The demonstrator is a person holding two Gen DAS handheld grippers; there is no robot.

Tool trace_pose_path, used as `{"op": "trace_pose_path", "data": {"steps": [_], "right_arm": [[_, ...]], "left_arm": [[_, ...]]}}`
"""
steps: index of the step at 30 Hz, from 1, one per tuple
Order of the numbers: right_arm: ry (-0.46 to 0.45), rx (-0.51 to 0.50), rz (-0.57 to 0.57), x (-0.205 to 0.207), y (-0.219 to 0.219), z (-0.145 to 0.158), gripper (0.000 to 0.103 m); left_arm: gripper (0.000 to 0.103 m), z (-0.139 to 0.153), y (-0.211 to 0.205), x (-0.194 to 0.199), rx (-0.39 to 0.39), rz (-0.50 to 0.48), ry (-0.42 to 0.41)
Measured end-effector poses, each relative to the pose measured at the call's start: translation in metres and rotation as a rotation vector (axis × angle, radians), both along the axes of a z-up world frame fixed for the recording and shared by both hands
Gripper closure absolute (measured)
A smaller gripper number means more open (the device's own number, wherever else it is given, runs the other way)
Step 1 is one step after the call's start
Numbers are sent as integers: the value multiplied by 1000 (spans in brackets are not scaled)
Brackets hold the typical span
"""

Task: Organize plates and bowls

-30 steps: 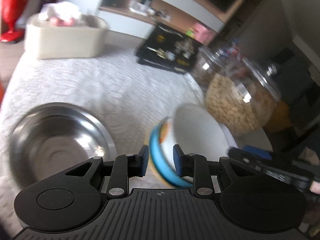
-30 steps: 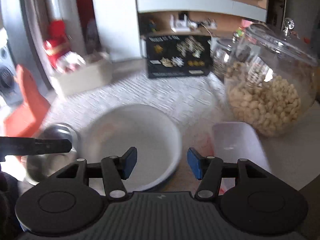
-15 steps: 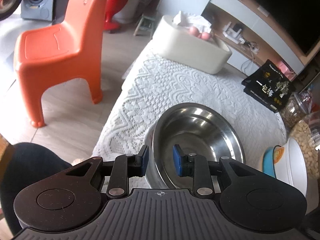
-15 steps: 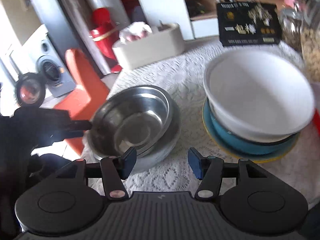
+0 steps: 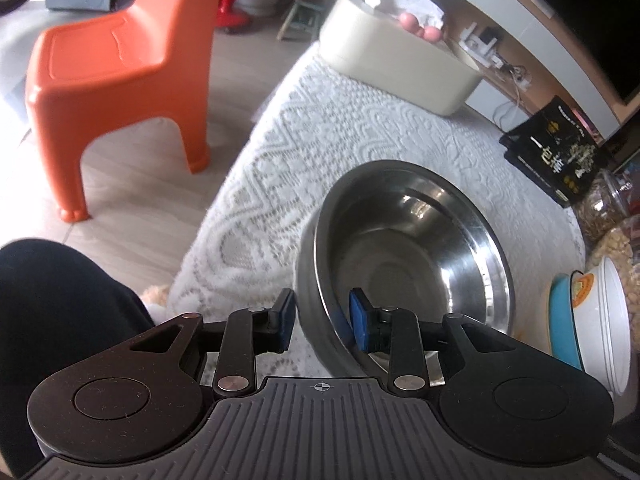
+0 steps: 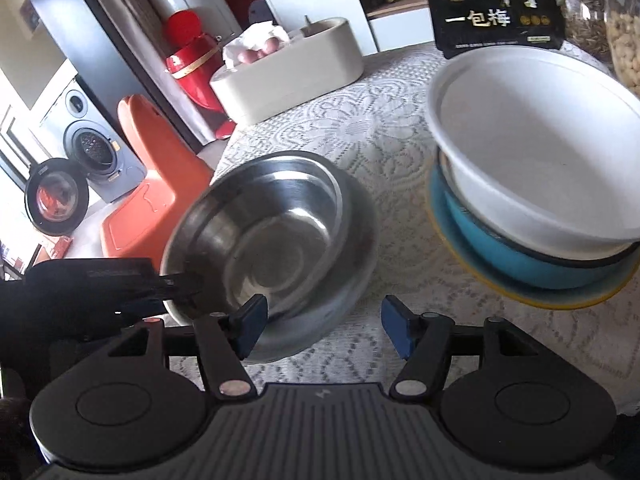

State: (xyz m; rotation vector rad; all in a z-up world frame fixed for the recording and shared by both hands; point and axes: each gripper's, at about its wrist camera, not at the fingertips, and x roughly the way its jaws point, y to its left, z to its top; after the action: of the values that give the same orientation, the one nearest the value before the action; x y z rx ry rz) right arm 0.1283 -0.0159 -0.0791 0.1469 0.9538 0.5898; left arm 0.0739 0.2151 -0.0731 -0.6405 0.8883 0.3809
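While left tongs (image 5: 322, 322) pinch steel bowl (image 5: 404, 248) rim, right tongs (image 6: 322, 326) spread; bowl stack (image 6: 536, 184) beside.

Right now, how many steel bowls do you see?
2, nested: inner steel bowl, tilted, rim between the left claw fingers; outer steel bowl beneath it on the tablecloth. Another could be hidden underneath.

home living room | washing machine (image 6: 94, 152) | orange chair (image 5: 120, 76) | lace tablecloth (image 5: 360, 128)
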Motion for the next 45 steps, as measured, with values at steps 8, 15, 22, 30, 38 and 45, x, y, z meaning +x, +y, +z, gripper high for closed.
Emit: {"op": "trace_pose_path", "data": {"steps": [8, 15, 22, 30, 38, 45], "right_arm": [[82, 21, 24, 9, 16, -11, 35], [75, -4, -7, 21, 23, -11, 36], [28, -12, 12, 9, 19, -7, 36], [-198, 17, 23, -12, -7, 34, 36], [-347, 70, -62, -3, -66, 79, 36], [-349, 109, -62, 19, -97, 87, 36]], "left_arm": [[71, -9, 4, 0, -77, -12, -16], [68, -12, 6, 11, -88, -49, -39], [68, -12, 8, 8, -133, -44, -35], [74, 32, -14, 5, 24, -27, -44], [75, 74, -61, 14, 109, -89, -122], [75, 90, -104, 33, 65, -178, -185]]}}
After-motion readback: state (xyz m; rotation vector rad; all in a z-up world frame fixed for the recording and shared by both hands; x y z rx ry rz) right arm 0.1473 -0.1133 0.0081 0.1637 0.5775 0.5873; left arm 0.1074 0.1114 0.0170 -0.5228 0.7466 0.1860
